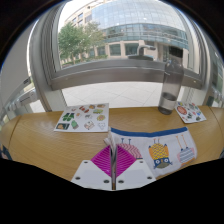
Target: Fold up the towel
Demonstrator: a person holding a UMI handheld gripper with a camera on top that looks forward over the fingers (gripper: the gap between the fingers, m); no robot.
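Observation:
A white towel (160, 150) with a blue edge and cartoon prints lies on the wooden table (35, 135), just ahead and to the right of my fingers. My gripper (114, 162) is shut, its magenta pads pressed together on a fold of the towel's near left edge, which sticks up between them. The rest of the towel lies spread flat toward the right.
A white printed sheet (81, 118) lies on the table ahead left. A smaller printed card (190, 113) lies at the far right. A grey bottle (170, 86) stands by the window sill. A large window with buildings outside runs behind the table.

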